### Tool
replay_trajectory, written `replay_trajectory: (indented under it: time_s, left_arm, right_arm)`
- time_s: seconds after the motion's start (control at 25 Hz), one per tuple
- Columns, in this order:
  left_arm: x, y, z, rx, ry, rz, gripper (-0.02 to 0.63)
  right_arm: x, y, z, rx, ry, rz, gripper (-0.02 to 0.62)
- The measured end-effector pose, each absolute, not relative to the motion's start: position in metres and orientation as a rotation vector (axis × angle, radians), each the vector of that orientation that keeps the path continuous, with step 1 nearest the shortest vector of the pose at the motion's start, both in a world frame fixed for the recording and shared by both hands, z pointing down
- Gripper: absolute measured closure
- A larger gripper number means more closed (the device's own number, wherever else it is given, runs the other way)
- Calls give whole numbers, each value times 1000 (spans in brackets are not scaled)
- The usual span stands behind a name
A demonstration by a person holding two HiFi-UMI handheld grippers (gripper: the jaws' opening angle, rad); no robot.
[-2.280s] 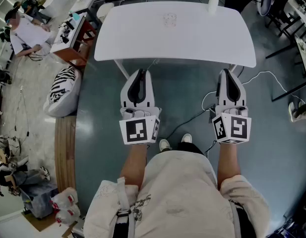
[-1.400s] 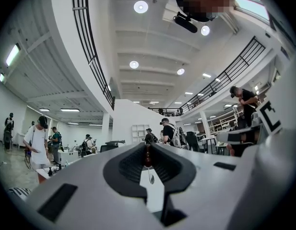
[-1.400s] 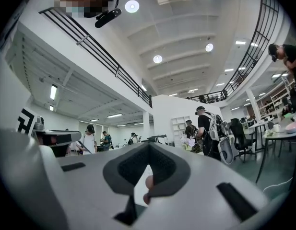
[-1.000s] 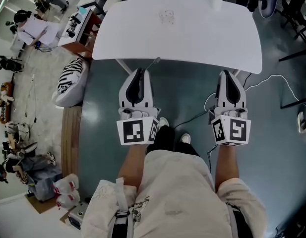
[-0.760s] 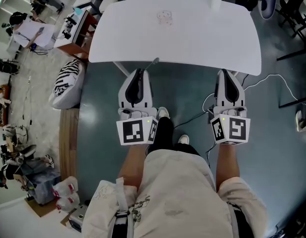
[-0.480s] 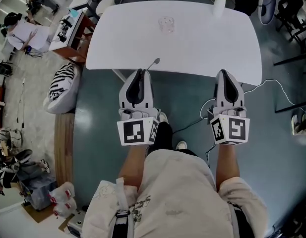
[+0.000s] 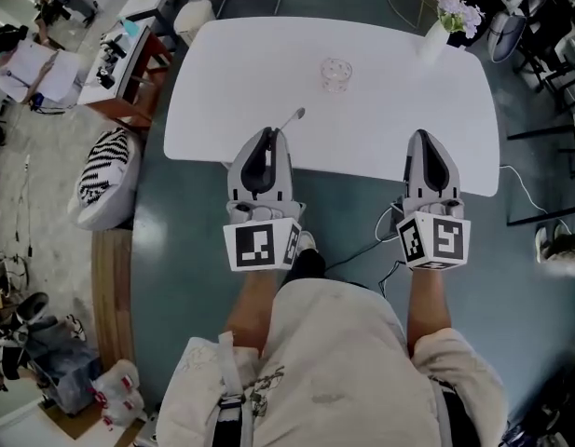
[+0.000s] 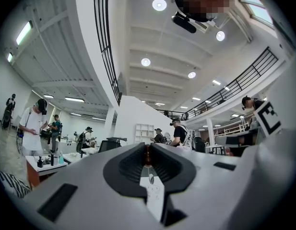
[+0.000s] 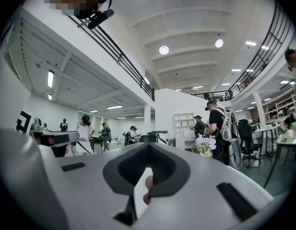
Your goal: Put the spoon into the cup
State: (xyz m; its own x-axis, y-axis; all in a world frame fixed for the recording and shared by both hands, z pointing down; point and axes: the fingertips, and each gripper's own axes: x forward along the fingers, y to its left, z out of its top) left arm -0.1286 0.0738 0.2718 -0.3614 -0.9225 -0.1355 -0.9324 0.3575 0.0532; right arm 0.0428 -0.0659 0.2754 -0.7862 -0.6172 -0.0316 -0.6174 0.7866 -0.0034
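Observation:
A clear glass cup [image 7: 335, 74] stands upright on the white table [image 7: 222, 82], near its middle. A metal spoon [image 7: 292, 119] sticks forward and to the right out of my left gripper [image 7: 266, 136], which is shut on its handle over the table's near edge. In the left gripper view the spoon [image 8: 150, 176] shows just beyond the tips of the left gripper [image 8: 147, 150]. My right gripper [image 7: 423, 138] is shut and holds nothing, over the near edge further right; in its own view the right gripper [image 9: 148, 147] shows only the room beyond.
A white vase of flowers [image 7: 445, 21] stands at the table's far right corner. A striped cushion [image 7: 105, 175] lies on the floor left of the table, and a cable [image 7: 362, 250] runs by the person's feet. Desks, chairs and people fill the background.
The person has walked up to the table. Both grippers, earlier over the floor short of it, now reach over its near edge. The spoon stays in the left gripper.

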Motion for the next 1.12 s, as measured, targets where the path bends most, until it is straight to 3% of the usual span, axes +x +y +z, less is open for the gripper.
replay_trajectory:
  time_s: [0.28,1.12]
  left_arm:
    - [-187,41,277,-1788,2499,231,571]
    - [-235,-120,326,-1919,2542,132,572]
  right_arm:
    - [-7,-89,272,-1079,2940,60,607]
    - [-68,-241,328,-1064,2980,-101,607]
